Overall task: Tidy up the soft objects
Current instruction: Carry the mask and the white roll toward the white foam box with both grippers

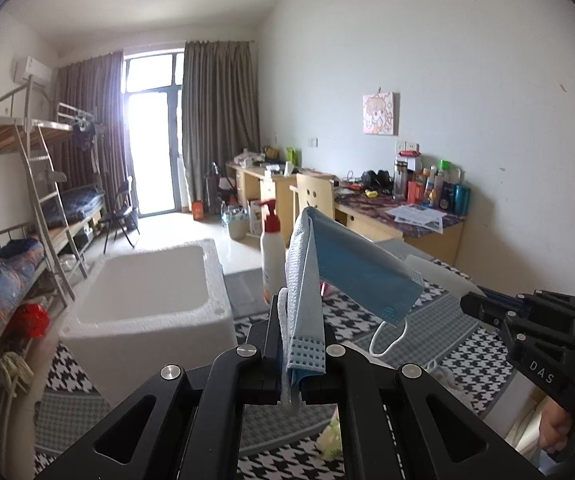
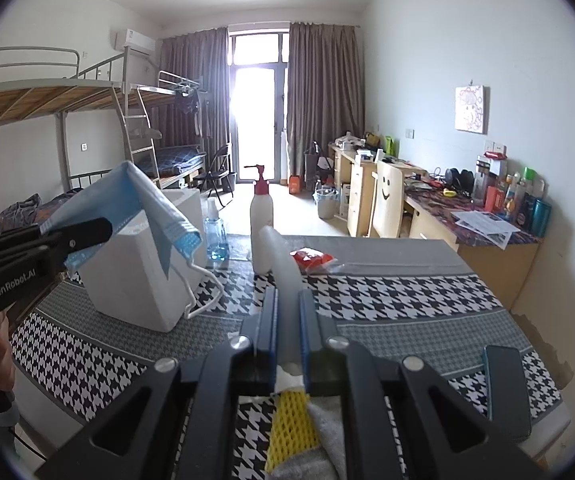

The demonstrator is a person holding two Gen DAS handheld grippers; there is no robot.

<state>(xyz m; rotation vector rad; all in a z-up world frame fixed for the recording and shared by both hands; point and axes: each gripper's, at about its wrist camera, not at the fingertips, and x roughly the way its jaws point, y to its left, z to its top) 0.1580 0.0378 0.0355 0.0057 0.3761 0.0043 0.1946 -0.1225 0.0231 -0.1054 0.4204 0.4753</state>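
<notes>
A blue face mask (image 1: 359,276) hangs folded over in the air, and my left gripper (image 1: 301,312) is shut on one end of it; its white ear loop dangles below. From the right wrist view the mask (image 2: 99,200) and left gripper (image 2: 103,228) are at the left, above a white foam box (image 2: 139,276). My right gripper (image 2: 287,300) is shut on a white translucent foam strip (image 2: 281,256) that sticks up past its fingers. In the left wrist view the right gripper (image 1: 467,304) and its strip (image 1: 435,272) are at the right. Both are above the houndstooth-covered table (image 2: 387,300).
The open foam box (image 1: 147,292) stands at the table's left. A white pump bottle (image 2: 261,216), a blue-liquid bottle (image 2: 214,232) and a red packet (image 2: 311,258) are at the far edge. A yellow foam net (image 2: 287,424), a grey cloth (image 2: 327,432) and a dark flat object (image 2: 503,384) lie near.
</notes>
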